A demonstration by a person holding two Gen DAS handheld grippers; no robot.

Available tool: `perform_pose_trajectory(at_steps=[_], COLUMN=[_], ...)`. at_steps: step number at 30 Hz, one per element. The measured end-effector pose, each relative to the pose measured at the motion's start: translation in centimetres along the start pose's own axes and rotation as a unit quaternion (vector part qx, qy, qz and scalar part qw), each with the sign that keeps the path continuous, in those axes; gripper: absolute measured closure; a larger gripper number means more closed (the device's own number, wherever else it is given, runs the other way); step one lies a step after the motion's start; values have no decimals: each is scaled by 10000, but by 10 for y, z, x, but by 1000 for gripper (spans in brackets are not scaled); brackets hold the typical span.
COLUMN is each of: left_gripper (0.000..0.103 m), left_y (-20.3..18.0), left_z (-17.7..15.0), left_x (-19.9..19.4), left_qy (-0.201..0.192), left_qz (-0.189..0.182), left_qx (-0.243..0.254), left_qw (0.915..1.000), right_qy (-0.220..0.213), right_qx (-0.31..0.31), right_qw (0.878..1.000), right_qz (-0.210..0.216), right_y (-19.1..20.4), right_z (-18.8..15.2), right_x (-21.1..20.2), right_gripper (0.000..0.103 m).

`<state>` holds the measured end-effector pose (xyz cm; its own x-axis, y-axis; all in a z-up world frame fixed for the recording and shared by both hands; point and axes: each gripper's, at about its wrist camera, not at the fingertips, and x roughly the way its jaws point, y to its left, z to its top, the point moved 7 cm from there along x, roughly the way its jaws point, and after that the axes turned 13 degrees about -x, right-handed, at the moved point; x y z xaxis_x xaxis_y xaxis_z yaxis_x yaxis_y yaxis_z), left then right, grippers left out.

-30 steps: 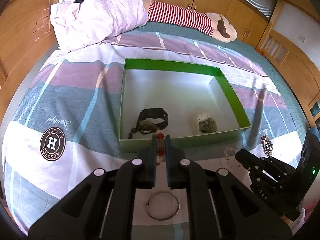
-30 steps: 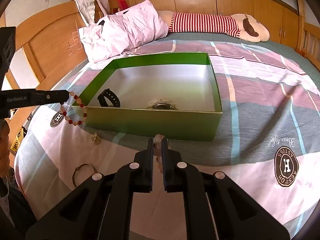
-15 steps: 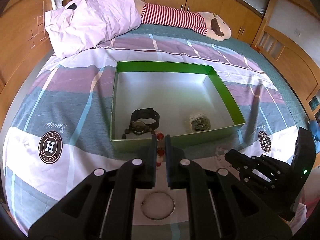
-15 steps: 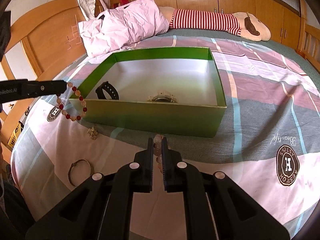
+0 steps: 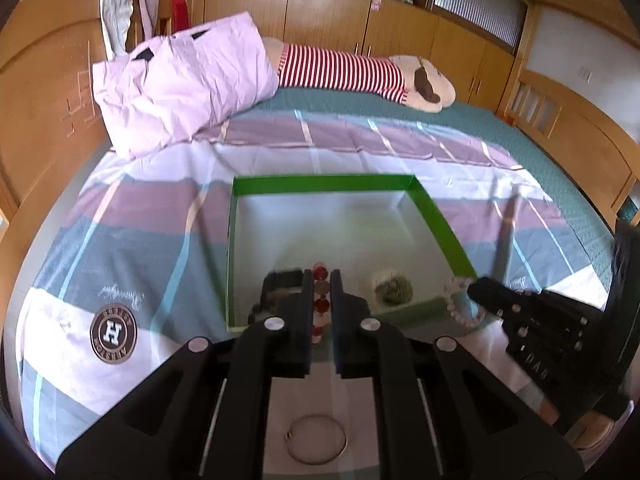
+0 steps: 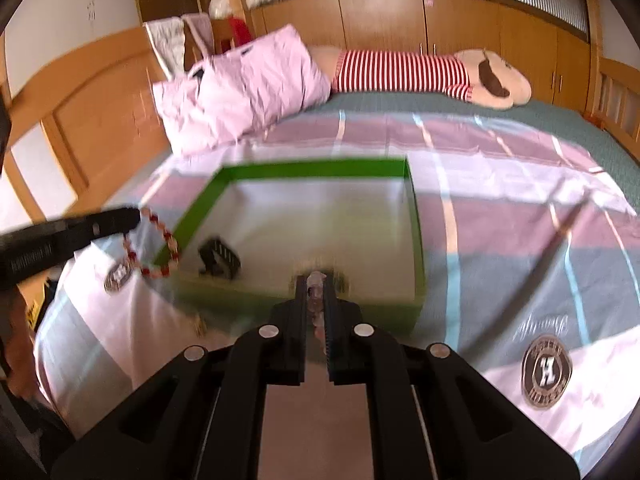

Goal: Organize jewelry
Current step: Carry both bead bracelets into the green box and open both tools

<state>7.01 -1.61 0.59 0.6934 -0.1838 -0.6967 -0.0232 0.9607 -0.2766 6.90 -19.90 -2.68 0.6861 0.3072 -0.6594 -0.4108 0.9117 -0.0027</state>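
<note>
A green box with a pale inside stands on the bed. In it lie a black watch and a greenish brooch. My left gripper is shut on a red and pink bead bracelet, held over the box's near left wall; the bracelet's loop hangs from it in the right wrist view. My right gripper is shut on a pale pink bead bracelet, above the box's near wall; its loop shows in the left wrist view.
A thin metal bangle lies on the sheet in front of the box. A small gold trinket lies left of the box. A pink pillow and a striped plush toy lie at the head of the bed.
Both grippers have risen and moved forward over the box's near wall, each still holding its bracelet. The box now sits lower and closer in both views.
</note>
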Motion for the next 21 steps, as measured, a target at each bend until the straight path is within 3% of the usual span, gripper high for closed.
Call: perform_pose_trajectory(at_steps=[5, 10, 21], left_gripper=[95, 95, 95], left_y=[-2, 5, 28], left_z=[19, 32, 26], left_x=[6, 22, 64], left_qy=[-161, 8, 414], left_qz=[27, 78, 156], left_qx=[-30, -225, -578], left_qw=[9999, 9997, 9973], right_qy=[-145, -183, 379], right_qx=[-18, 164, 302], right_qw=[9999, 9996, 9988], right_qz=[-50, 127, -25], right_y=[-3, -2, -21], right_z=[30, 45, 6], right_x=[2, 11, 54], right_gripper=[95, 96, 96])
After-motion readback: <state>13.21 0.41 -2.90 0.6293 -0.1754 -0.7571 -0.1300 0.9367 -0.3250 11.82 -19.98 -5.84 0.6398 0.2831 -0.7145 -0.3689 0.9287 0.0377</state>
